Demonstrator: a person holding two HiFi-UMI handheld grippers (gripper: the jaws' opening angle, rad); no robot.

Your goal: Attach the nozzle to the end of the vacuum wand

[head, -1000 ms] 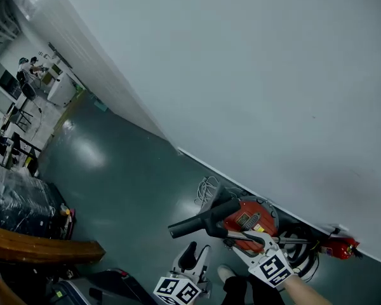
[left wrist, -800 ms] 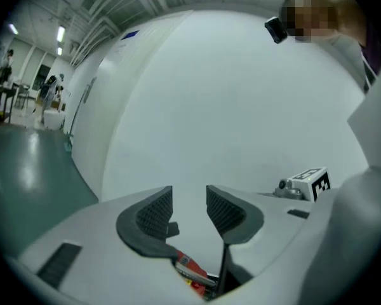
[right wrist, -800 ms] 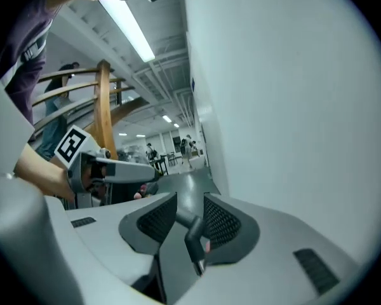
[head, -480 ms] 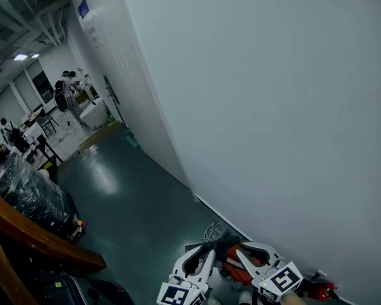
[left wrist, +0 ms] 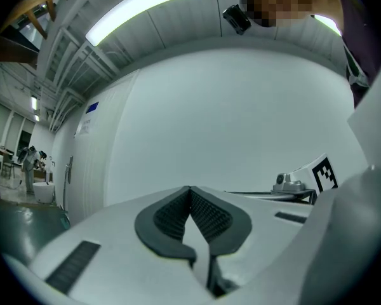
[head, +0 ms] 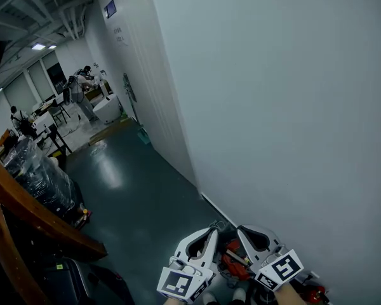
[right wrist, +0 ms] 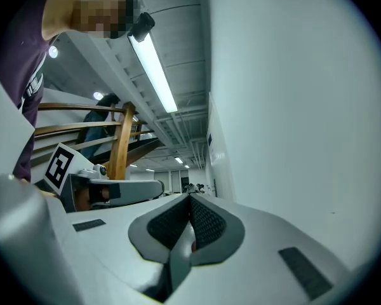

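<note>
Vacuum (head: 233, 265), a red body mostly hidden, sits on the dark floor (head: 133, 196) beside the white wall (head: 273, 107). Above it, the left gripper (head: 211, 234) and right gripper (head: 242, 231) have just clenched shut, both empty.

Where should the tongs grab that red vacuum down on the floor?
Probably from above: the red vacuum lies on the floor just below. Only a strip of its body shows, too broad to pinch, so aim for a thin handle; none shows now. The left tongs and right tongs have just shut empty, so open them first.
</note>
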